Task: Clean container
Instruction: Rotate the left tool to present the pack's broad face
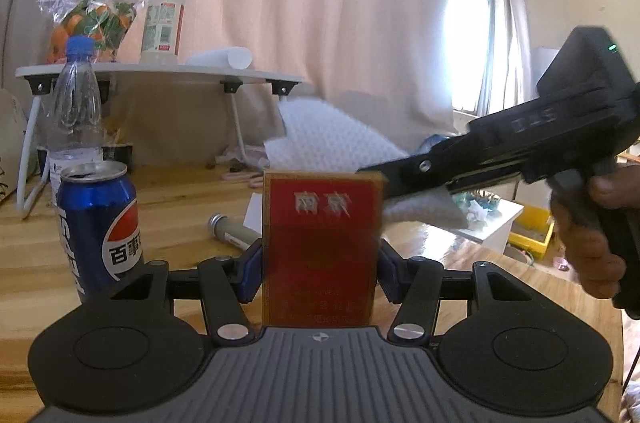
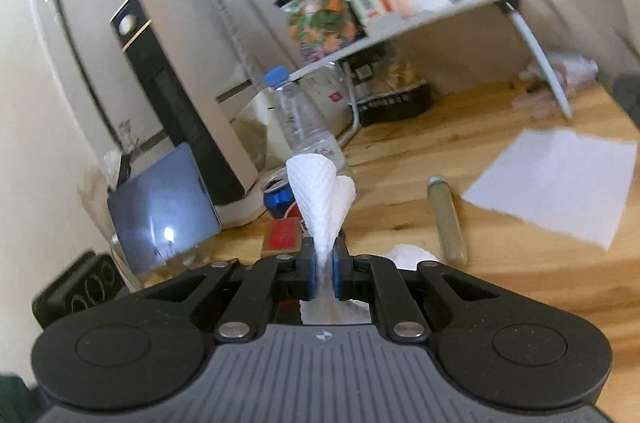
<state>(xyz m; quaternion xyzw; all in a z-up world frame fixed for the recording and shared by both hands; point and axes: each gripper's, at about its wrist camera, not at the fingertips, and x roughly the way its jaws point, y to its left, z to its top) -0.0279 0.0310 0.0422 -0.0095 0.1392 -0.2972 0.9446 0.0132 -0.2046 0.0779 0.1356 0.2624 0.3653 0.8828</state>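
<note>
Red box (image 1: 320,247) in left claw (image 1: 318,265); right claw (image 2: 323,269) pinches tissue (image 2: 320,199).

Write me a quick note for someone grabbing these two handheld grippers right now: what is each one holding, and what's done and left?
Left gripper: shut on the red box, held upright above the wooden table.
Right gripper: shut on a folded white paper towel, its tip at the box's upper right edge.
Pepsi can and water bottle stand to the left.
Done: both things gripped. Left: wipe the box; how much is wiped cannot be told.
</note>
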